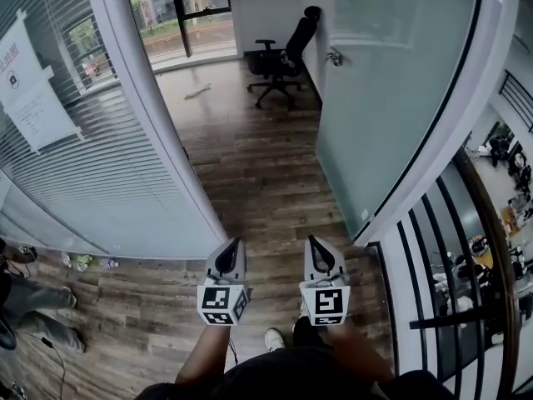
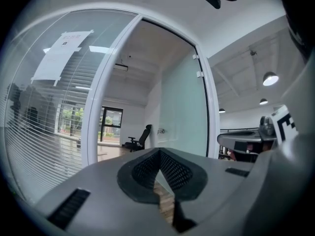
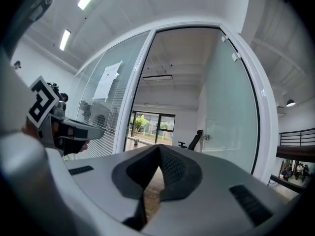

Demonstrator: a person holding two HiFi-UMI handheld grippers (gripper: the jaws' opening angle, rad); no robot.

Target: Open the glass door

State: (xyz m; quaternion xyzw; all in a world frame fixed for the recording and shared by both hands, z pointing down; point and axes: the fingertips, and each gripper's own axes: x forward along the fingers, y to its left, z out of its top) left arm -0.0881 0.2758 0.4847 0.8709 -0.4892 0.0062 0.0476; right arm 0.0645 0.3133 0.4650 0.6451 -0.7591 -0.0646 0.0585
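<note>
The glass door (image 1: 391, 98), a tall flat frosted pane with a small metal handle (image 1: 335, 57), stands upright at the doorway's right side, its free edge pointing into the room. The left gripper (image 1: 236, 242) and right gripper (image 1: 313, 239) have their jaws pressed together, empty, over the wood-plank floor (image 1: 258, 173).

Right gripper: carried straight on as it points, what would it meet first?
Nothing near: the right gripper points left of the open glass door; farther in, probably the office chair, depth unclear.

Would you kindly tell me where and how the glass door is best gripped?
Probably the small metal handle near the free edge of the glass door, approached from the doorway side: it juts from that face, whereas the rest is flat.
</note>
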